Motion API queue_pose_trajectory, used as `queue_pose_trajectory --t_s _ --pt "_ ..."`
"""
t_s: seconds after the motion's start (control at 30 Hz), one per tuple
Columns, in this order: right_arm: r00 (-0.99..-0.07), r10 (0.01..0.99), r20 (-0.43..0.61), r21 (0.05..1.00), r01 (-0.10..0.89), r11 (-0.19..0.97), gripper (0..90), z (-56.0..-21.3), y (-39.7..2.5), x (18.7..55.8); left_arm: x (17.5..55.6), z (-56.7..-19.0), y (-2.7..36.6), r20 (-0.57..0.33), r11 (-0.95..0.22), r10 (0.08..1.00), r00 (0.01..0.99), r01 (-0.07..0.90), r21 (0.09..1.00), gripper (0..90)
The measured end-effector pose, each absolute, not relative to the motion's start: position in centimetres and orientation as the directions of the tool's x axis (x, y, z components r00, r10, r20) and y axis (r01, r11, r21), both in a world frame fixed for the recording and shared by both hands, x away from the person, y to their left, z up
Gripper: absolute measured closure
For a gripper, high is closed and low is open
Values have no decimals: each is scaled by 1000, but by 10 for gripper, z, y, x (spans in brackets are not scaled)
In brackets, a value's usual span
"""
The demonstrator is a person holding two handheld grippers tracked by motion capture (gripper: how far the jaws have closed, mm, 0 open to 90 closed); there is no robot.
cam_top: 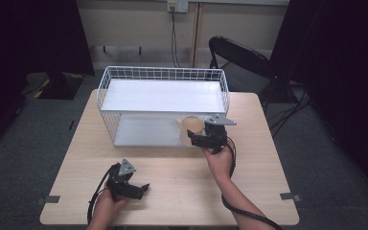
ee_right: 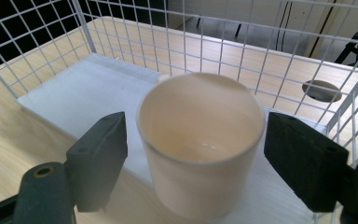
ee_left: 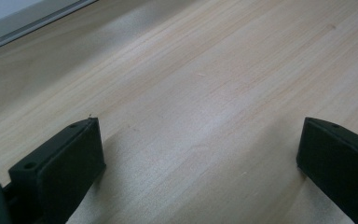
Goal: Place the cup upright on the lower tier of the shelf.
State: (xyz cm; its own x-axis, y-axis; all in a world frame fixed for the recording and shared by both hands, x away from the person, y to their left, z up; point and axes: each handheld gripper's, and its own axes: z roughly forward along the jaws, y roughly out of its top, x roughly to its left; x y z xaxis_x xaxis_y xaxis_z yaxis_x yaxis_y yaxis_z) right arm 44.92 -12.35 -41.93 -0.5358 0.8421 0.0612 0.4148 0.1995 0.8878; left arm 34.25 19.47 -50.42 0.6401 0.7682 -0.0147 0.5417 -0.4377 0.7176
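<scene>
The wire rack [cam_top: 124, 76] stands along the tabletop's [cam_top: 172, 191] far edge, its front side open toward the bare near half. A cream cup [ee_right: 200, 149] stands upright at the front right corner of the rack's lower shelf [ee_right: 88, 93], between the spread jaws of the right gripper [ee_right: 196, 154], neither jaw touching it. The left gripper [cam_top: 133, 188] lies near the tabletop's near left edge, jaws wide apart on nothing

A wooden table [cam_top: 172, 187] is seen on grey carpet [cam_top: 335, 172]. A black folding chair [cam_top: 239, 55] is set behind its far right corner. A wall socket [cam_top: 178, 5] is mounted on the back wall, and a black cable [cam_top: 174, 38] is hung from it.
</scene>
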Motion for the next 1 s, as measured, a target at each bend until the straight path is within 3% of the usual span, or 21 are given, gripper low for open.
queue_pose_trajectory --t_s 0.43,0.77,0.87,1.0 --pt "-545 837 37 872 427 240 201 -434 -121 448 343 -504 195 -15 -437 769 639 543 717 0" --pt "-519 855 12 865 433 251 270 -441 -118 451 343 -504 195 -15 -437 769 639 543 717 0" --pt "-518 855 4 867 428 256 343 -443 -116 452 343 -504 195 -15 -437 769 639 543 717 0" --pt "-515 857 -7 860 434 268 371 -445 -113 454 343 -504 195 -15 -437 769 639 543 717 0"
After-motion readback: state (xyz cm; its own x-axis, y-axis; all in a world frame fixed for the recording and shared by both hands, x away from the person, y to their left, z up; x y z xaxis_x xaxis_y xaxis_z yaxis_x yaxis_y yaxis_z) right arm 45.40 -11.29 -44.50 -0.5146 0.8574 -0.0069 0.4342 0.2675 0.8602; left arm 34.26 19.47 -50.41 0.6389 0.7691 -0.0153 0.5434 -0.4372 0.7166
